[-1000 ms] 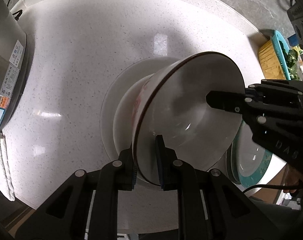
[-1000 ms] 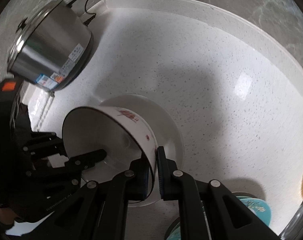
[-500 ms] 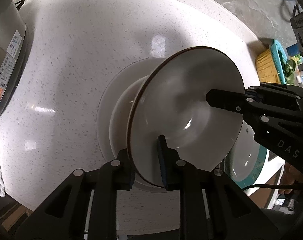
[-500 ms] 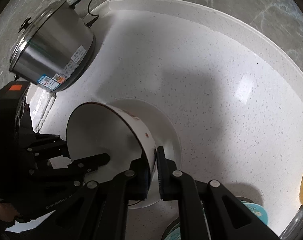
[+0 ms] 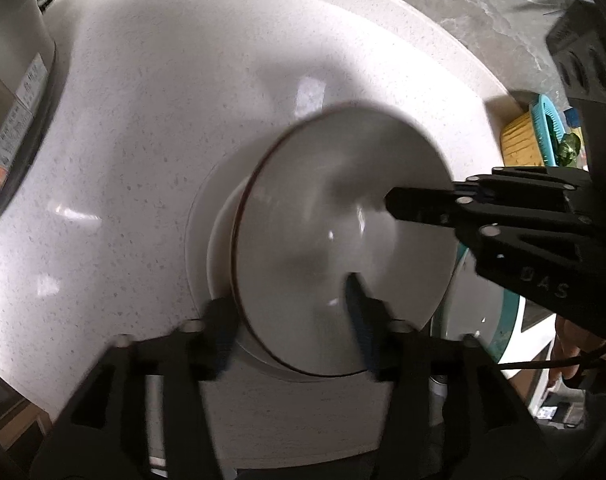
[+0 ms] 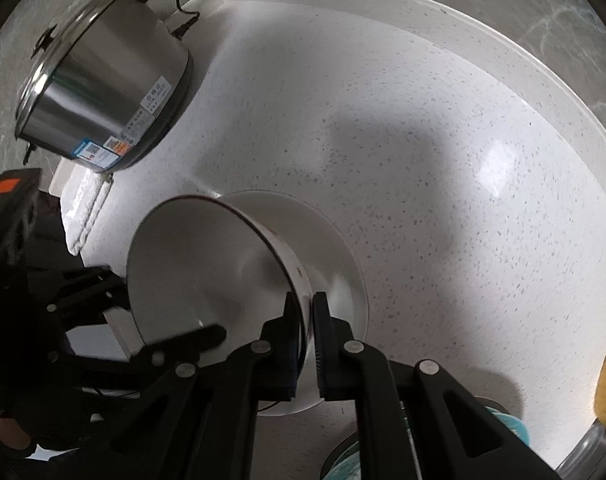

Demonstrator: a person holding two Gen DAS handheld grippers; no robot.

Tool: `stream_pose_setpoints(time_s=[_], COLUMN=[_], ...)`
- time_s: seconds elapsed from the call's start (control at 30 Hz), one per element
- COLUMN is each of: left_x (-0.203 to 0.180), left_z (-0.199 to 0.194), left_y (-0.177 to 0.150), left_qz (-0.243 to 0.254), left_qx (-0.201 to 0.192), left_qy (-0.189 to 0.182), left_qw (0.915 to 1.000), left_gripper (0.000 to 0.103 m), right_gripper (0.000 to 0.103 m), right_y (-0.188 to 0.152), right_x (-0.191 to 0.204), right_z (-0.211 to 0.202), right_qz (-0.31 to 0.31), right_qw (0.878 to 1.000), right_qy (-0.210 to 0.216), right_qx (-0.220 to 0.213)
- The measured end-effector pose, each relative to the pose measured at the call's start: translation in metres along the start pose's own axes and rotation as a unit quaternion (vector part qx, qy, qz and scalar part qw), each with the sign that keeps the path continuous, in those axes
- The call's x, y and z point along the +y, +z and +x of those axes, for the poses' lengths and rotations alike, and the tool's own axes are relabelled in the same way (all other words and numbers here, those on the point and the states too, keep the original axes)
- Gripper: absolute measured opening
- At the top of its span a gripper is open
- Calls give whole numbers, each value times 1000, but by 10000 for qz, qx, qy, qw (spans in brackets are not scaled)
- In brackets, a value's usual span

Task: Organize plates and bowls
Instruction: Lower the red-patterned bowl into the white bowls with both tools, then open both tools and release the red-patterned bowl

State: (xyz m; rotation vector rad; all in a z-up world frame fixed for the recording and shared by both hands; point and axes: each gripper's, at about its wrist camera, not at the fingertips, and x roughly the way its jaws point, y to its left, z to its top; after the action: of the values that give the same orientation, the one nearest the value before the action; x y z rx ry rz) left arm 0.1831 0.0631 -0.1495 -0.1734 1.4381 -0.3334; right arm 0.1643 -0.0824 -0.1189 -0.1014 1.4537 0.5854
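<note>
A white bowl (image 5: 335,240) with a dark rim tilts over a white plate (image 5: 203,216) on the counter. My left gripper (image 5: 289,324) straddles the bowl's near rim and its jaws are opening. One finger is outside the wall and one inside, and the pads stand off the rim. My right gripper (image 6: 307,320) is shut on the bowl (image 6: 207,272) at its opposite rim, above the white plate (image 6: 343,264). In the left wrist view the right gripper (image 5: 419,204) reaches in from the right, with one finger inside the bowl. The right wrist view shows the left gripper (image 6: 169,306) at the bowl's left side.
A steel pot (image 6: 103,80) with a cord stands at the counter's back left, with a white towel (image 6: 87,208) beside it. A teal-rimmed plate (image 5: 503,332) lies right of the white plate. A yellow and teal basket (image 5: 519,140) sits at the far right edge.
The left gripper's jaws have spread apart and let go of the bowl's rim. The bowl has tipped flatter toward the plate. The right gripper keeps its grip.
</note>
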Motion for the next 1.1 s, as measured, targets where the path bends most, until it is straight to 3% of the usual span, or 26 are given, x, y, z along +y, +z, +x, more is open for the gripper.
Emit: stream_pose_setpoints(time_s=[0.1, 0.43, 0.63, 0.73, 0.8, 1.1], left_x=[-2, 12, 28, 36, 43, 70], left_z=[-3, -13, -26, -36, -40, -50], left_y=[1, 0, -7, -10, -11, -18], left_qz=[-36, -59, -380, -485, -585, -707], left_qx=[-62, -132, -368, -528, -581, -675], left_qy=[-95, -372, -740, -695, -768, -896], left_qw=[9999, 9992, 9959, 9950, 9936, 9912], left_gripper=[57, 57, 58, 68, 68, 68], right_gripper=[12, 11, 12, 13, 13, 16], right_y=[3, 6, 4, 3, 3, 3], right_x=[5, 9, 20, 24, 26, 21], right_z=[2, 5, 6, 6, 7, 1], right_qz=[-111, -159, -335, -473, -488, -314], right_qw=[9999, 9996, 9984, 9969, 9965, 9979], right_qy=[-65, -194, -451, -617, -665, -503], right_qx=[76, 113, -6, -83, -105, -252])
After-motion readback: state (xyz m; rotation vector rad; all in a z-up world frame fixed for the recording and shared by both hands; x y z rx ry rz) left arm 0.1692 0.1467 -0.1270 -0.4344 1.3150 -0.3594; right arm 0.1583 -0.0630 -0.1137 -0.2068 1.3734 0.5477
